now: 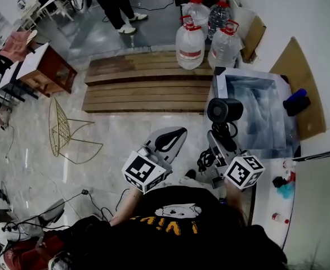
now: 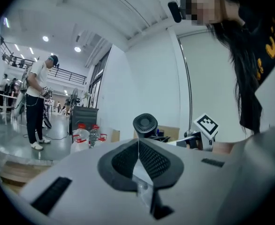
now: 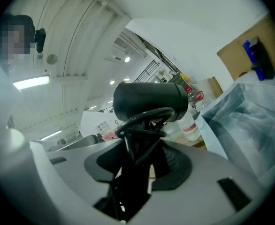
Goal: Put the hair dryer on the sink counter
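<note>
Since the cord is wound round the handle, the right tongs [image 1: 220, 142] have closed part-way on handle and cord together. The hair dryer [image 1: 224, 112] stands up out of them with its round black barrel on top. From where I stand it hangs in the air at the left edge of the sink [image 1: 249, 73], whose basin is lined with clear plastic sheeting. It touches neither the basin nor the white desk [image 1: 269, 196] that runs along the person's right.

A loose loop of cord [image 1: 205, 161] dangles below the grip. I would guess that is why the dryer is carried high and upright, so nothing snags on the basin's edge.

The left tongs [image 1: 173, 136] are pinched together with nothing in them. They are held off to the side, apart from the dryer, seemingly just to keep clear.

Some small clutter [image 1: 284, 187] sits on the desk. I judge the carry well along but the setting-down not yet done. The dryer has to go right, to a bare patch of desk, before the grip lets go.
</note>
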{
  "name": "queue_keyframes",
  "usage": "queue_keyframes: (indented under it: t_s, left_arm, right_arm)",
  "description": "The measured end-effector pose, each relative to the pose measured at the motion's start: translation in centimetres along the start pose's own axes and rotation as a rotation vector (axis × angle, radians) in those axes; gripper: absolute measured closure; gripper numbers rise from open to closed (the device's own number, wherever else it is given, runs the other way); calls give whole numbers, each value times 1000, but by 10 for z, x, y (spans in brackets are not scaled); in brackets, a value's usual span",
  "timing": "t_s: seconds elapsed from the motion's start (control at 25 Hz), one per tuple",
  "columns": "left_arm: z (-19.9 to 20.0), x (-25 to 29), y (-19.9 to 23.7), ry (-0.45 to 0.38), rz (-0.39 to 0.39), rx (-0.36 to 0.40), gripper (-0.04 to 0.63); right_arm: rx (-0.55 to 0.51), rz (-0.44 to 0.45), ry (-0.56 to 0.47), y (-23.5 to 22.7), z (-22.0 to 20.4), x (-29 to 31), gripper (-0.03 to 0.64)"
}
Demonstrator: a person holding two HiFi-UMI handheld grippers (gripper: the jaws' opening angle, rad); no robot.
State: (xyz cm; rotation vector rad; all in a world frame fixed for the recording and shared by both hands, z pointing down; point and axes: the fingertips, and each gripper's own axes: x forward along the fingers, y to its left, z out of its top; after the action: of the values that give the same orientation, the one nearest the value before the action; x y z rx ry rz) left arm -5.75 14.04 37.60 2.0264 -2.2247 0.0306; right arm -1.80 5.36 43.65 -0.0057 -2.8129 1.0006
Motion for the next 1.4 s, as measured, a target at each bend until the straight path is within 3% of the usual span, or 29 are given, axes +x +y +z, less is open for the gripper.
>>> queue_keyframes:
  t_s: [0.16,0.4,0.72,1.12,1.4]
  left_arm:
    - [-7,25,9,27,-25,-22,589]
    - [-10,82,-11,47,-184,-10,588]
    - [-9,153,-31,69,-408,-6,589]
    - [-8,256,-11,126,-684,13,589]
    - [-5,315,10,156,-828,23,589]
  right_arm:
    - [18,-19,9,-12,2,5,459]
    - [53,-92,-44,-35,14,-14,459]
    - [89,-265,-150,-85,45,-33,459]
    - [147,-492,-247,-163,92,-10,459]
    - [163,-619,-292,-210,126,8,459]
